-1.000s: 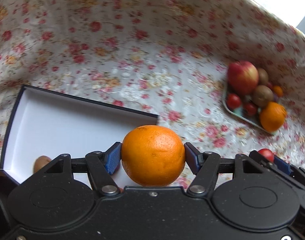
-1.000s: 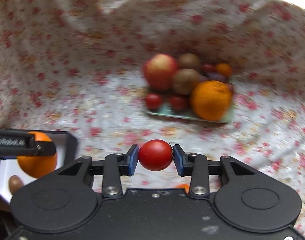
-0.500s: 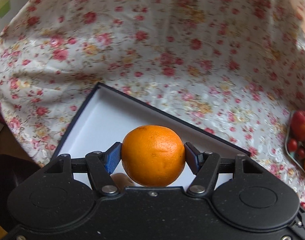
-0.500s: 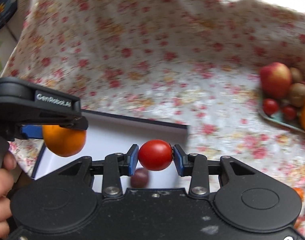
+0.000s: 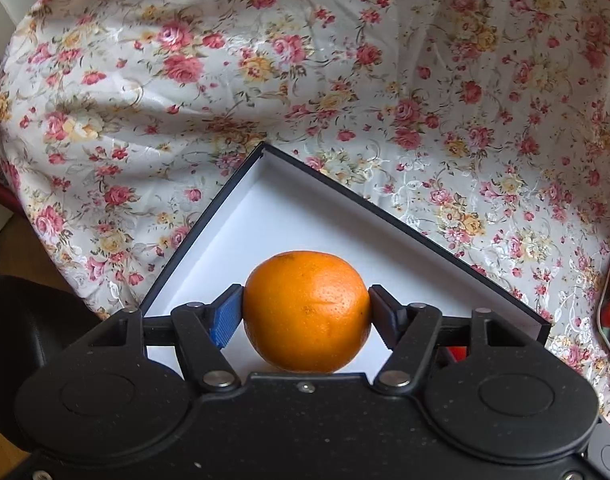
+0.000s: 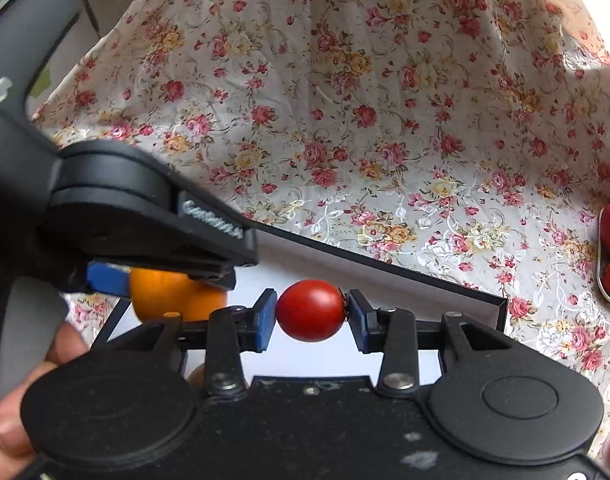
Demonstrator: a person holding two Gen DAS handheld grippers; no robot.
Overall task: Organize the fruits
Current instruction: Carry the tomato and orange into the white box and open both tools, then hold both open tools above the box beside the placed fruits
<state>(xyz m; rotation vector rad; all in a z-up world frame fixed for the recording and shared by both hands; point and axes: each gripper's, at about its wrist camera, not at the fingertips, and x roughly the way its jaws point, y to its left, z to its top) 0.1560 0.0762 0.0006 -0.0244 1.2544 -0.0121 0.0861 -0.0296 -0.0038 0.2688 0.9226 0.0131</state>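
Box (image 5: 305, 216) sits on tablecloth (image 5: 345, 80), one corner pointing away in left wrist view. Orange (image 5: 307, 312) pinched between left gripper (image 5: 305, 312) fingers, over the box's near part. Right wrist view: tomato (image 6: 310, 310) clamped in right gripper (image 6: 310, 312), over the box interior, box's far rim behind it. Left gripper with orange is to the left of the tomato, close by, over the box's left side. A person's hand (image 6: 29, 392) at lower left, on the left gripper's handle. Fruit tray (image 6: 609, 264) at far right edge on the cloth, well apart from box, fruits in it.
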